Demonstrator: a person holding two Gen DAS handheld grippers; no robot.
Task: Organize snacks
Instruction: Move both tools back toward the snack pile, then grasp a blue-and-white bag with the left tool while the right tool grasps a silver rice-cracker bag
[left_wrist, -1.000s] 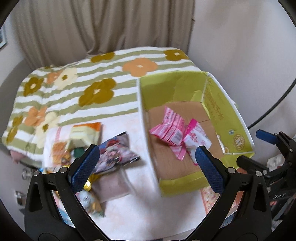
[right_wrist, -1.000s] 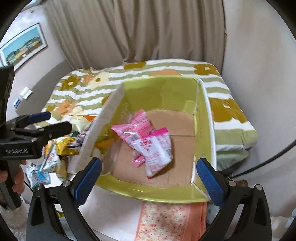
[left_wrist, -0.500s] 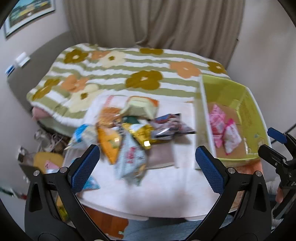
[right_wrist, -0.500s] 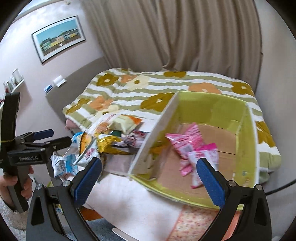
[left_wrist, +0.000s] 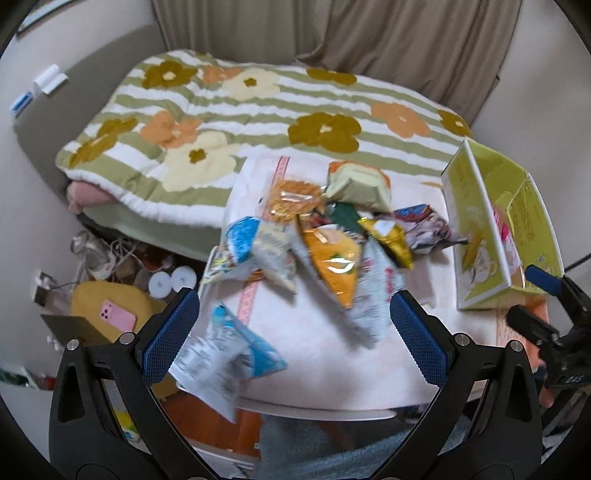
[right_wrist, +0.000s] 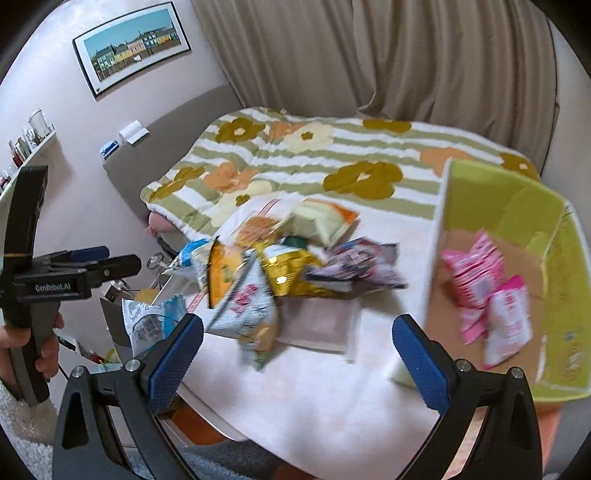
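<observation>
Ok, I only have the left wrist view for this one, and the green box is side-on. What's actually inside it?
Observer: The right wrist view looks down into the green box. Pink packets, at least two, lie on its cardboard floor.
Operator: Anything else in there?
Observer: No other snack shows inside. The mixed snack pile is all outside it, on the white cloth.
Operator: And is the right gripper holding anything?
Observer: No. The right gripper is open, with nothing between its pads.
</observation>
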